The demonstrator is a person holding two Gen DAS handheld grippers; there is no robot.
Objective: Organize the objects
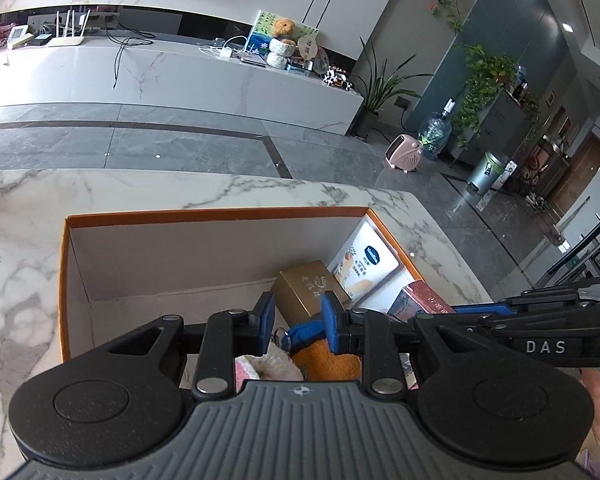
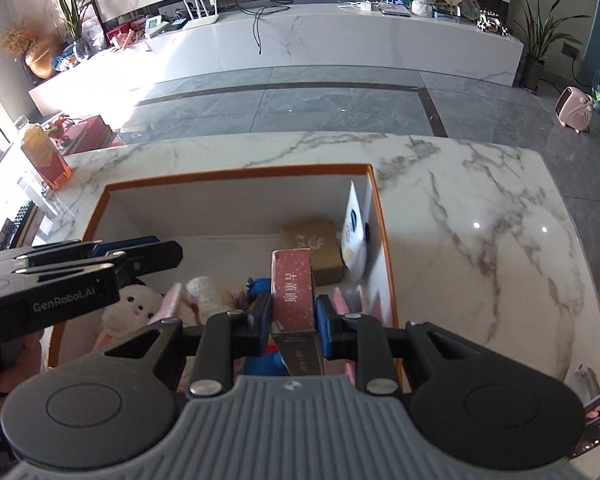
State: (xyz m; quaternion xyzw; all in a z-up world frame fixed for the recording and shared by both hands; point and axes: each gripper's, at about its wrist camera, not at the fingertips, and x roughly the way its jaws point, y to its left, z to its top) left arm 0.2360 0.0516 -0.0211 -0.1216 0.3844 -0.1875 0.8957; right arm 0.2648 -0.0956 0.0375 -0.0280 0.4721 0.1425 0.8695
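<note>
Ribbed grey plastic and black round hubs fill the near edge of both views. My right tool [image 2: 291,316] is clamped on a slim pink carton [image 2: 293,292], its blue pads pressed on the two long sides; the carton is speckled and stands upright above the open box [image 2: 236,173]. My left tool [image 1: 297,316] has its blue pads apart, with nothing pressed between them; below it lie an orange fuzzy cloth [image 1: 324,364], a blue strap [image 1: 304,334] and a pale knitted piece [image 1: 274,366].

Inside the box, a white plush bunny [image 2: 134,306] sits at the left, soft and round. Farther in, a tan cardboard carton [image 2: 314,242] rests on the floor of the box, and a glossy white pouch [image 2: 354,232] leans on the right wall. The box is rectangular, white inside with an orange rim, and stands on the polished marble table [image 2: 480,216], white with grey veins.

At the table's far left corner stands a clear bottle [image 2: 44,156] with an orange label. Beyond lie grey stone floor tiles [image 2: 320,96] and a long white marble bench [image 2: 340,44].
</note>
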